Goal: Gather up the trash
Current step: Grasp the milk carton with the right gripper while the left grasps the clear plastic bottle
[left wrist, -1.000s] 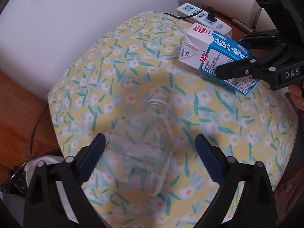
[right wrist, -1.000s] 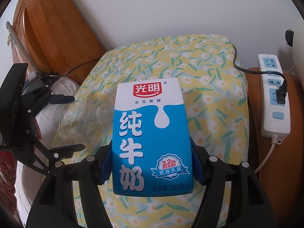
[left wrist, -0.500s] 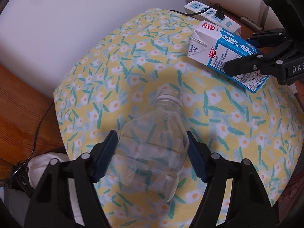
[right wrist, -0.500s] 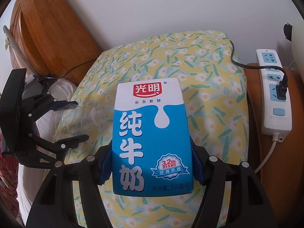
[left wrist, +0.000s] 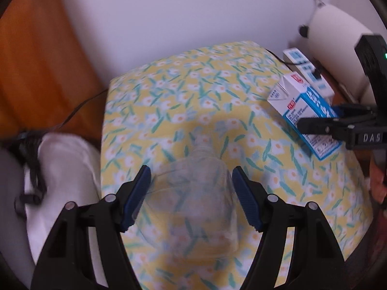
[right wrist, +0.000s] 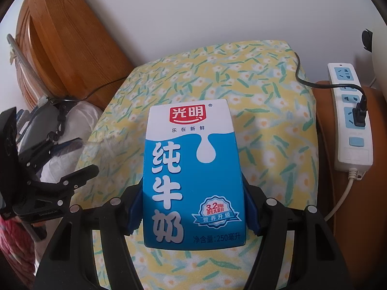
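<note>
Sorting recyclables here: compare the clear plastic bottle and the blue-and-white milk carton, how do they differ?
The clear plastic bottle is see-through and rounded; the blue-and-white milk carton is opaque, boxy and printed. The bottle sits in the left gripper, the carton in the right gripper. Both are clamped between blue pads above the floral cloth.

Milk carton (right wrist: 193,176): 光明, 纯牛奶, 250毫升 (badge: 3.2); right gripper (left wrist: 314,122): DAS.

Both wrist cameras look steeply down, close over a floral cloth (left wrist: 193,101) that fills each frame's centre. The left view catches the milk carton (left wrist: 307,111) at right; the right view shows it (right wrist: 193,176) front and centre.
</note>
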The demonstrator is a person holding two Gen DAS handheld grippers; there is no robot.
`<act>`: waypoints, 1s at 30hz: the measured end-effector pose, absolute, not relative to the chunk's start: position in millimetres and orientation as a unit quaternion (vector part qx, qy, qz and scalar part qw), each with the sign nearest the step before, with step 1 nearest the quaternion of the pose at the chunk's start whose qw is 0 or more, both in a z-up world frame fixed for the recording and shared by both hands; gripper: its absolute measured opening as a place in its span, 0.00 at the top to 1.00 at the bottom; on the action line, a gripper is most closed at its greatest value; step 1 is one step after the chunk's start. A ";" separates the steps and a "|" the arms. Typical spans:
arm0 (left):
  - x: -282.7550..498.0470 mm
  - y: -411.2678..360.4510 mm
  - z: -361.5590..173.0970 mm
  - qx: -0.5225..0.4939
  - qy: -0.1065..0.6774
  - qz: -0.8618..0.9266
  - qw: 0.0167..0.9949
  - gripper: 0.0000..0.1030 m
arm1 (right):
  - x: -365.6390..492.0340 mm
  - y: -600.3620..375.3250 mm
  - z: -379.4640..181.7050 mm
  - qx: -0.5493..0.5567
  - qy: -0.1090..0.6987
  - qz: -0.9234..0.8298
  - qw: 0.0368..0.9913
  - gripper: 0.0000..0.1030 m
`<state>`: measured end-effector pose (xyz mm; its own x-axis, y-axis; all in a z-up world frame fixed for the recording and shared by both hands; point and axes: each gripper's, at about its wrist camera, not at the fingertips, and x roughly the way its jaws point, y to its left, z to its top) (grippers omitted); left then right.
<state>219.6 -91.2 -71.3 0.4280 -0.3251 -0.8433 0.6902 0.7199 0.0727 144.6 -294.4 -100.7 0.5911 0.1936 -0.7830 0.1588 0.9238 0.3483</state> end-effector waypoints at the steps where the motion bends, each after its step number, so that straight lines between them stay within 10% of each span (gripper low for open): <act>1: 217.3 -87.2 -70.0 0.192 0.442 -0.307 0.821 0.35 | 144.1 -293.8 -100.4 0.193 0.451 0.012 0.871 0.35; 17: 188.7 -68.9 -93.6 0.187 0.488 -0.220 0.824 0.34 | 132.5 -278.9 -95.4 0.189 0.452 0.045 0.871 0.35; 21: 187.8 -77.1 -98.1 0.208 0.494 -0.229 0.813 0.14 | 131.5 -280.2 -94.7 0.191 0.452 0.049 0.870 0.35; 26: 191.5 -88.3 -106.2 0.234 0.503 -0.232 0.799 0.13 | 131.6 -280.7 -94.8 0.192 0.451 0.051 0.870 0.35; 30: 199.1 -87.2 -105.3 0.206 0.516 -0.228 0.799 0.42 | 132.4 -279.8 -95.1 0.191 0.452 0.051 0.870 0.35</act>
<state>199.1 -87.2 -105.3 0.3630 -0.1523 -0.9193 0.5770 0.8114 0.0934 132.4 -279.8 -95.1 0.5857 0.2621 -0.7669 0.0838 0.9216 0.3790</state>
